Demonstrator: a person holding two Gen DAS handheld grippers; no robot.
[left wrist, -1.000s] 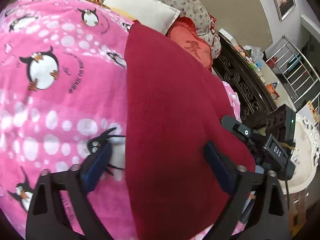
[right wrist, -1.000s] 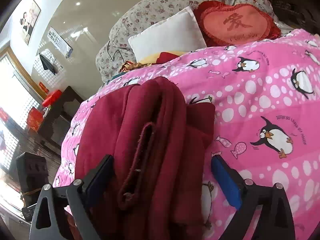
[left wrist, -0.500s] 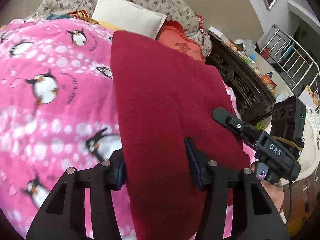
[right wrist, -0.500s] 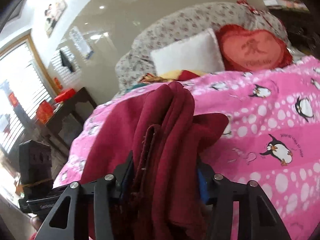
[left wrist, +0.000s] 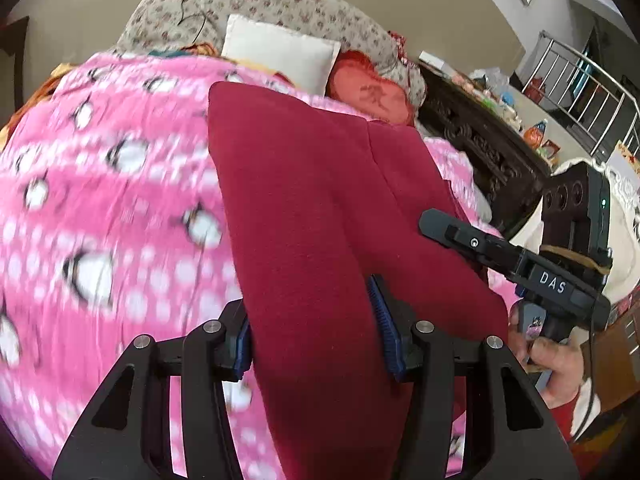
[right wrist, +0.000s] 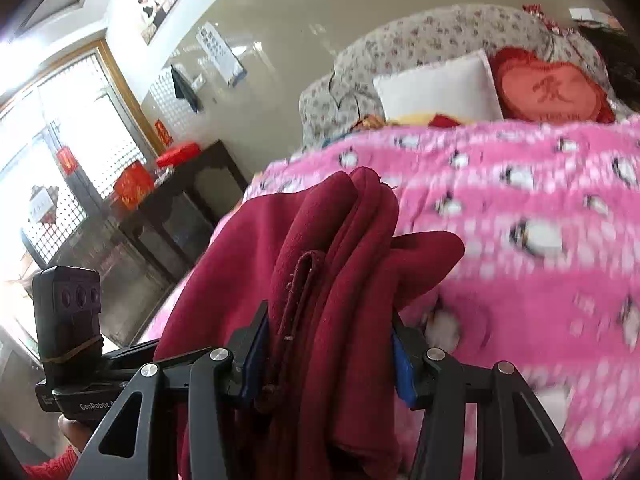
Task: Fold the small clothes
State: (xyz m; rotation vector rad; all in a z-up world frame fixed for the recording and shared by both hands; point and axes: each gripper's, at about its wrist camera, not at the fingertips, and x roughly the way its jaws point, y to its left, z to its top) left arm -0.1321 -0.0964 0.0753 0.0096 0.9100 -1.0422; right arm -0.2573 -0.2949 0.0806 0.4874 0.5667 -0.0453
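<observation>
A dark red garment (left wrist: 320, 216) is clamped by both claws above a bed covered by a pink penguin blanket (left wrist: 104, 208). The left claw (left wrist: 316, 336) is closed on a smooth folded edge of the garment; the right claw (right wrist: 328, 344) is closed on a bunched stack of its layers. At the bed's head, a white pillow (left wrist: 280, 56) and a red heart cushion (right wrist: 552, 92) are seen, leaning on a floral bolster (right wrist: 420, 40).

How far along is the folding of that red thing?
Partly done: the dark red garment already shows stacked layers. In hand: the left gripper and right gripper both pinch it above the pink penguin blanket. Left: finishing the fold and laying it down.
</observation>
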